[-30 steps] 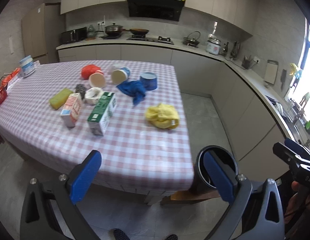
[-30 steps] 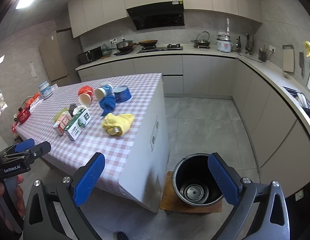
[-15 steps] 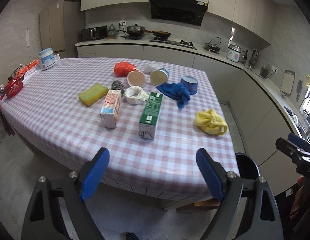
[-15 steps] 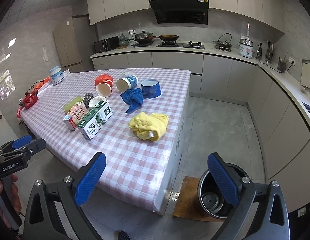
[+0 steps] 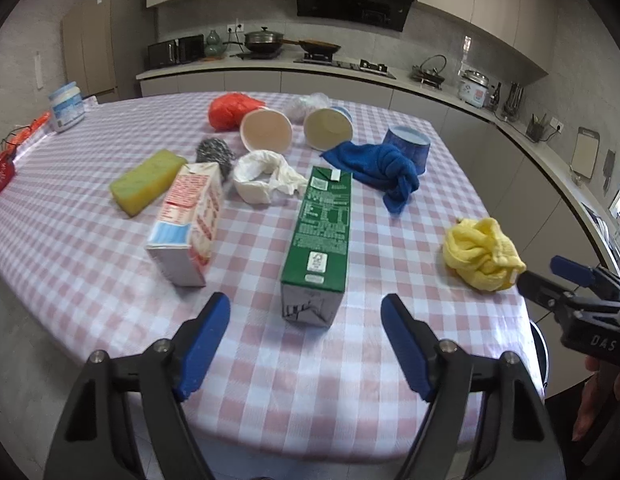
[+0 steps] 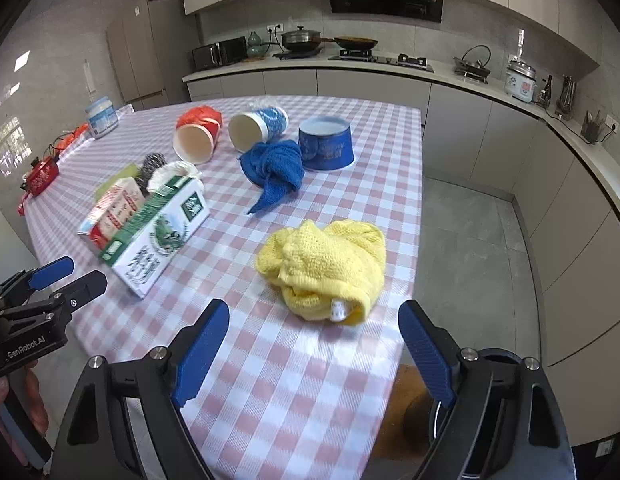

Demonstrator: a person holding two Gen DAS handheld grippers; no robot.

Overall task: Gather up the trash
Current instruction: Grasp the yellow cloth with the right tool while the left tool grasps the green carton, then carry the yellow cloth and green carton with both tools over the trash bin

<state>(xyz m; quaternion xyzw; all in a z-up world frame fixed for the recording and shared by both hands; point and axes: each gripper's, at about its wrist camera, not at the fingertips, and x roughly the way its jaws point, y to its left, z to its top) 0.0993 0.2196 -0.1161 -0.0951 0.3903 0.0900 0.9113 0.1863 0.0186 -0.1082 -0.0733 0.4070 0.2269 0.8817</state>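
**Both grippers open, hovering off the table's near edge, nothing held**

Left gripper [image 5: 304, 334]: jaws spread wide, empty, lined up on the green carton [image 5: 319, 246], which lies flat with its base end toward the near edge of the table [image 5: 90, 264]. Red-and-white carton [image 5: 188, 222] lies just beside it on the left, apart.

Right gripper [image 6: 314, 346]: jaws wide, empty, aimed at the yellow cloth [image 6: 324, 270], bunched near the table's right edge.

Toward the far edge: two paper cups on their sides, orange one [image 6: 198, 136] and blue one [image 6: 256, 127], and an upside-down blue bowl [image 6: 326, 143] touching the blue cloth [image 6: 276, 170]. Crumpled white paper [image 5: 264, 176], steel scourer [image 5: 214, 152] and green sponge [image 5: 148, 182] sit behind the cartons.

Black bin [image 6: 498, 404] on the floor below the table's near right corner, mostly hidden by the right gripper.
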